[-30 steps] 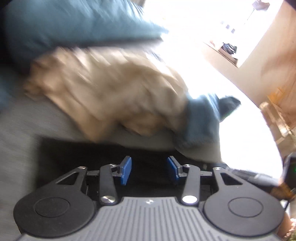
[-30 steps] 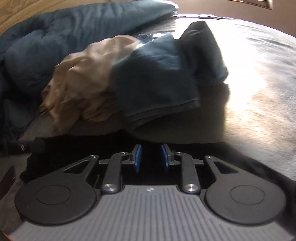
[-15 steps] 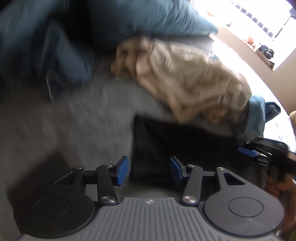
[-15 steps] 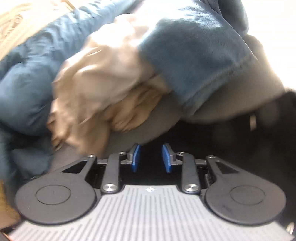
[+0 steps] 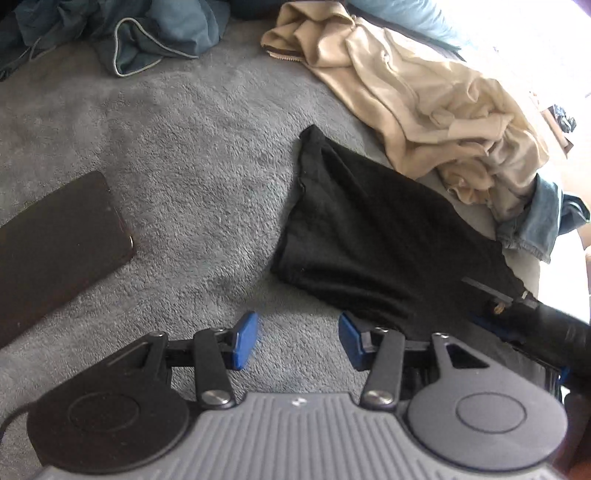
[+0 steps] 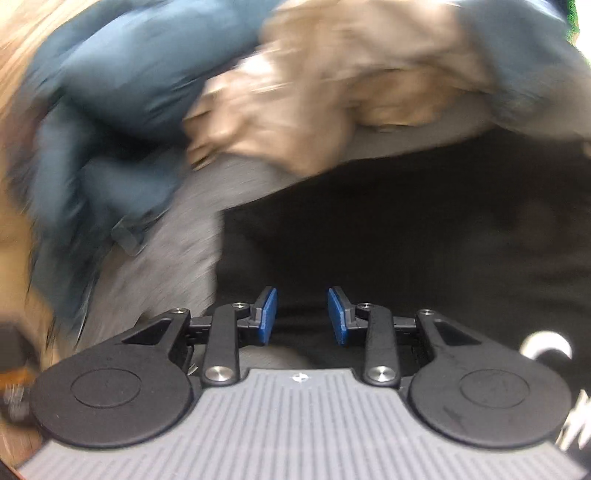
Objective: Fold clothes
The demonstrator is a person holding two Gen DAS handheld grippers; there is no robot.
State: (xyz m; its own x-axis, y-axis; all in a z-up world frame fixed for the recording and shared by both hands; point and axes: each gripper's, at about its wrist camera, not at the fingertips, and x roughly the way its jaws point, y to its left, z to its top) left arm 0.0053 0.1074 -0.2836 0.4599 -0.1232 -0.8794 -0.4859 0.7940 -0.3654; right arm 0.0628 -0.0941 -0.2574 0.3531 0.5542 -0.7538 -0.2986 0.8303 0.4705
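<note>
A black garment (image 5: 373,236) lies flat on the grey fleece blanket (image 5: 192,162). My left gripper (image 5: 297,339) is open and empty, hovering just in front of the garment's near left corner. My right gripper (image 6: 302,317) is open and empty, low over the same black garment (image 6: 424,236), which fills the right of the blurred right wrist view. It also shows at the right edge of the left wrist view (image 5: 517,314). A crumpled beige garment (image 5: 417,96) lies behind the black one, with a blue denim piece (image 5: 543,221) beside it.
A dark flat tablet-like slab (image 5: 55,240) lies on the blanket at the left. Rumpled teal bedding (image 5: 147,33) sits at the back left. A light blue pillow (image 5: 402,18) lies at the back. Bright window light washes out the far right.
My left gripper swung left and down, so the tablet and the garment's left corner came into view. My right gripper opened wider and moved in over the black garment.
</note>
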